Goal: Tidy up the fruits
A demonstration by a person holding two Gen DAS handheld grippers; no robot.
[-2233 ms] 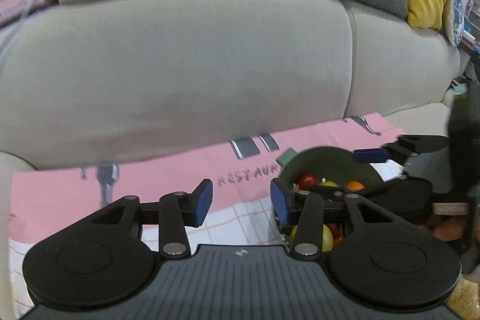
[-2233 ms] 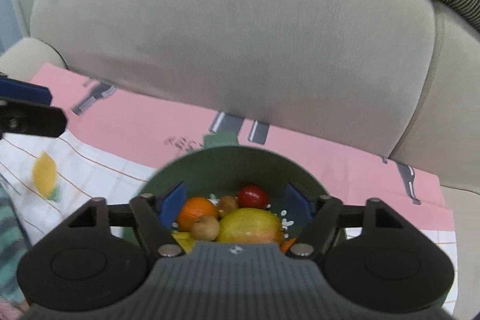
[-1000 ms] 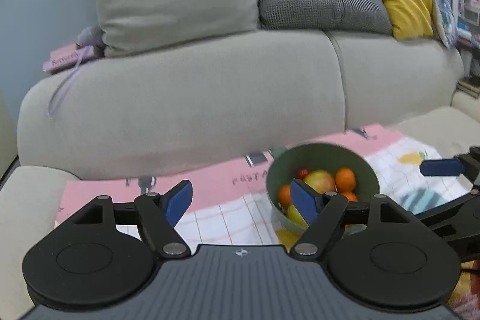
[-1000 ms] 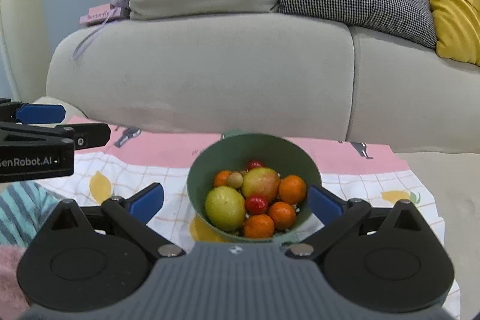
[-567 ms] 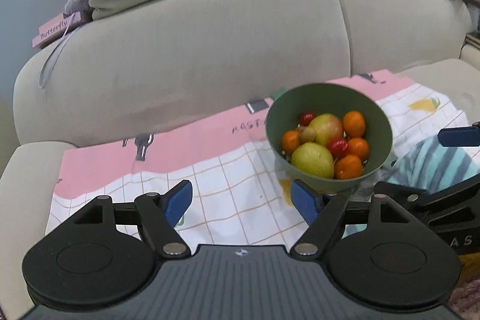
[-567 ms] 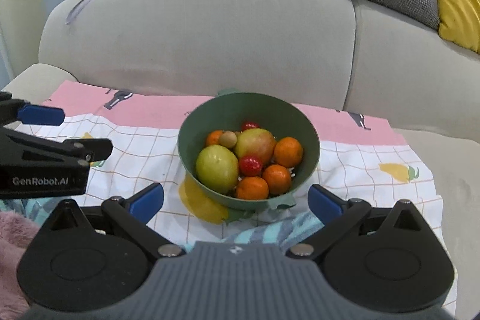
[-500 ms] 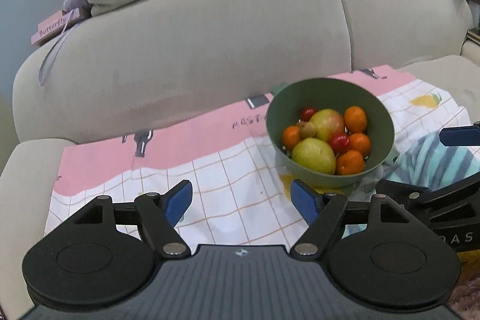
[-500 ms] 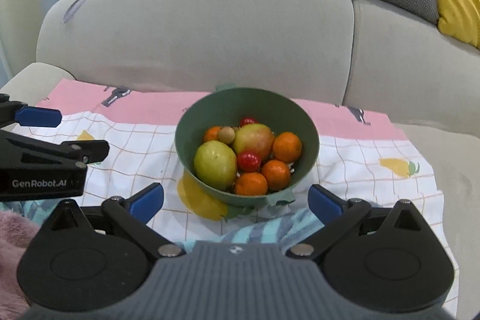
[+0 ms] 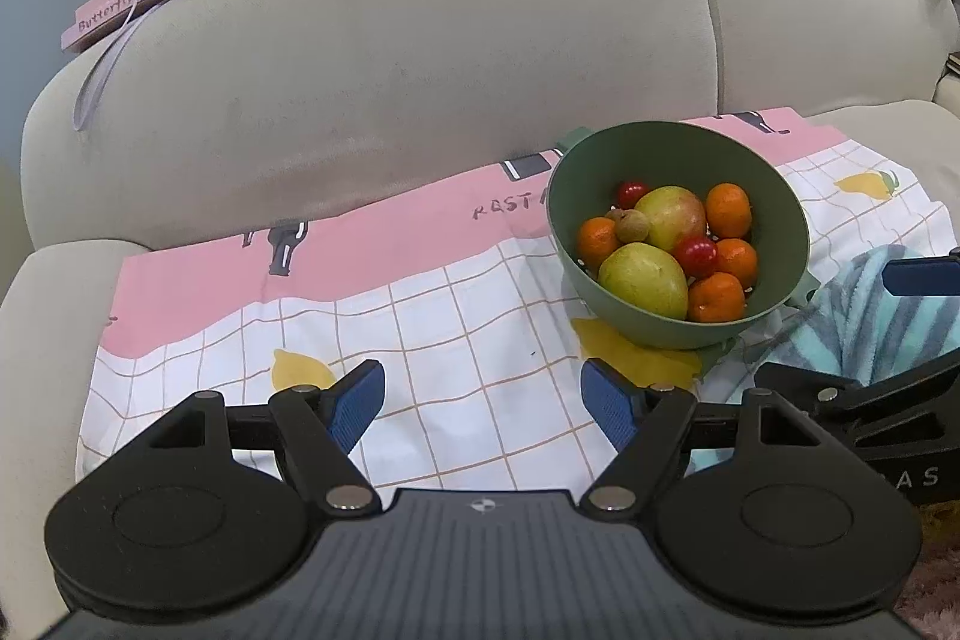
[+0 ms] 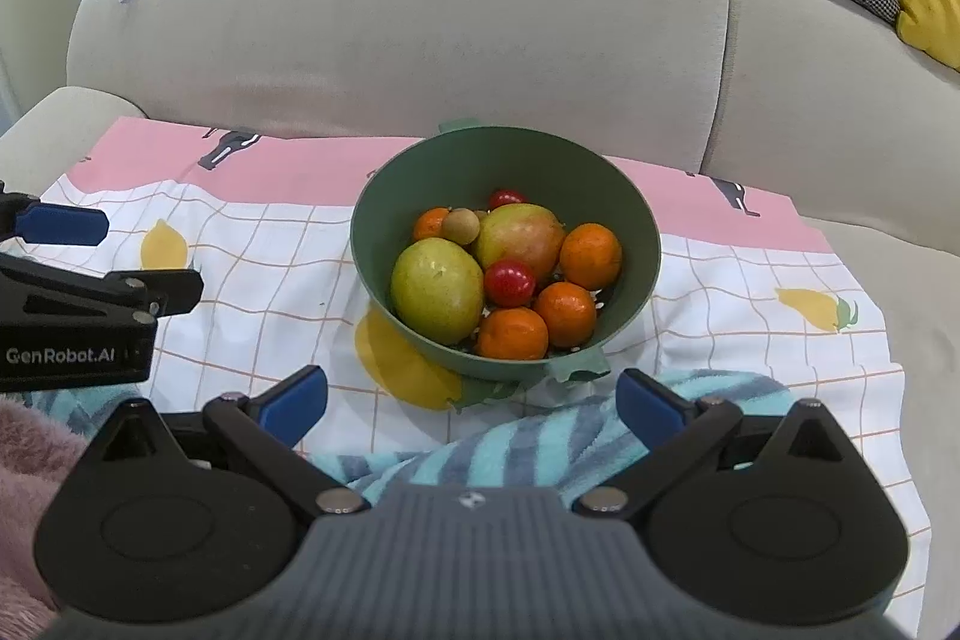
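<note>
Both tools, left tool (image 9: 483, 397) and right tool (image 10: 471, 400), gape wide and empty, near the green bowl (image 10: 636, 244) on the cloth (image 10: 270, 274). Only the right view shows a pink fuzzy fabric (image 10: 24, 454). Inside the bowl lie mangoes, oranges (image 10: 590, 255) and red fruits.

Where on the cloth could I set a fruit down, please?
The checked cloth left of the green bowl is bare, bordered by its pink band behind and the open left gripper in front. A smaller patch lies right of the bowl. In front, the striped towel crowds it.
</note>
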